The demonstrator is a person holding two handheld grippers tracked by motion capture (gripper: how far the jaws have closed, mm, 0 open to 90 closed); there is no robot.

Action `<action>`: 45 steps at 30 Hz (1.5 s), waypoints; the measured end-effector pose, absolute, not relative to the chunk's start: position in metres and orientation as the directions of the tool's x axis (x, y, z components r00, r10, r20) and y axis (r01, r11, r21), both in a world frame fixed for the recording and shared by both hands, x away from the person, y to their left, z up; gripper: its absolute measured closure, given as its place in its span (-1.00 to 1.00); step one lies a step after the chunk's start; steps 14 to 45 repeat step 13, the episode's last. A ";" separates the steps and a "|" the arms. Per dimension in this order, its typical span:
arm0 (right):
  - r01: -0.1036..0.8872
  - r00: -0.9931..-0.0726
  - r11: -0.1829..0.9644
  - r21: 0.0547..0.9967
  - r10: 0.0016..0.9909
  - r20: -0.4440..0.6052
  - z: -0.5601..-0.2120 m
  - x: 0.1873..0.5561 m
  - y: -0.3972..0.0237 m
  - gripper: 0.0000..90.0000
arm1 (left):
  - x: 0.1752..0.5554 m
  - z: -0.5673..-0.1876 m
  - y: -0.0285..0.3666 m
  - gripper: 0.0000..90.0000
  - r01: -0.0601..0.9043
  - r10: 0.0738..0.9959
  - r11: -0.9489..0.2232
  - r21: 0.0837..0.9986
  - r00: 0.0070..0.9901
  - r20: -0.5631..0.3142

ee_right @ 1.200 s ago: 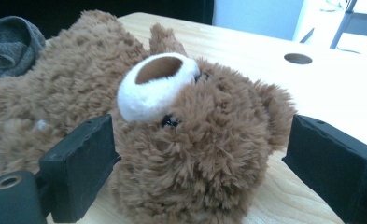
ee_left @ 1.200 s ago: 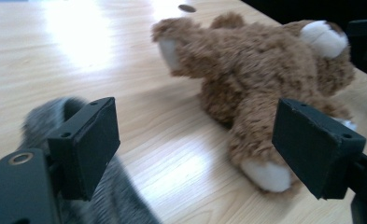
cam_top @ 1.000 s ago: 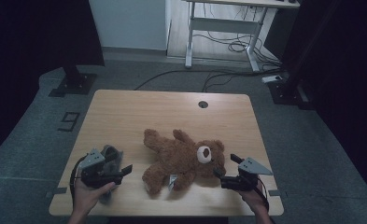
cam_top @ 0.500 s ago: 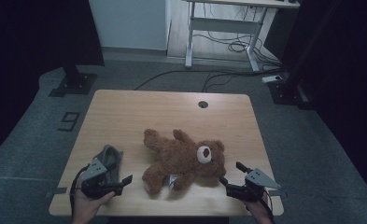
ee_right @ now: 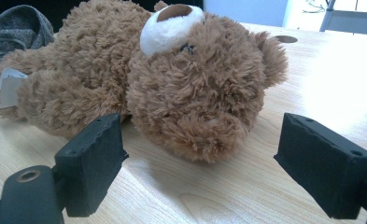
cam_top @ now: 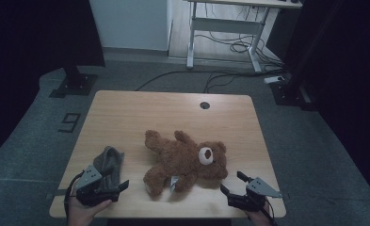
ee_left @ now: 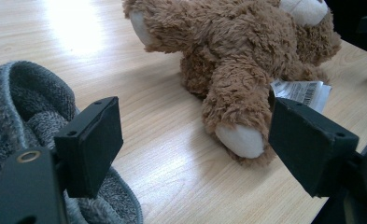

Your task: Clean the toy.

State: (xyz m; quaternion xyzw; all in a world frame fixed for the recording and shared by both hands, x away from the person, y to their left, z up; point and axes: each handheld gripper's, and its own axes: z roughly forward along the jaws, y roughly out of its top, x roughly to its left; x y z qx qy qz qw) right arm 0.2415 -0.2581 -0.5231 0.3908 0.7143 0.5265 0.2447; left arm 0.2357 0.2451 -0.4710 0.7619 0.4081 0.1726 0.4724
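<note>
**Two grippers flank a teddy bear**

Left gripper [cam_top: 122, 185] and right gripper [cam_top: 231, 182] rest low at the table's [cam_top: 140, 113] near edge, jaws wide, holding nothing; teddy bear [cam_top: 185, 159] lies mid-table between them, long axis slanting, head toward the right gripper; grey sock [cam_top: 108, 162] beside the left gripper.

The teddy bear [ee_right: 125, 79] before my grippers is shaggy brown plush, with a smoother white cloth muzzle and pale cloth soles. Its label [ee_left: 299, 91] looks like thin printed fabric or paper, creased. The grey sock [ee_left: 27, 107] is coarse, nubbly knit. My table [cam_top: 126, 117] is pale wood-grain laminate, smooth with a slight sheen. My jaw pads are matt black, faintly pitted.
</note>
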 end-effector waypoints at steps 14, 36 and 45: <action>0.298 -0.578 0.146 0.943 0.814 0.057 -0.524 0.242 -0.258 -0.68 | 0.237 -0.471 0.251 -0.57 0.466 0.788 -0.199 0.862 0.599 -0.142; 0.298 -0.578 0.146 0.943 0.814 0.057 -0.524 0.242 -0.258 -0.68 | 0.237 -0.471 0.251 -0.57 0.466 0.788 -0.199 0.862 0.599 -0.142; 0.298 -0.578 0.146 0.943 0.814 0.057 -0.524 0.242 -0.258 -0.68 | 0.237 -0.471 0.251 -0.57 0.466 0.788 -0.199 0.862 0.599 -0.142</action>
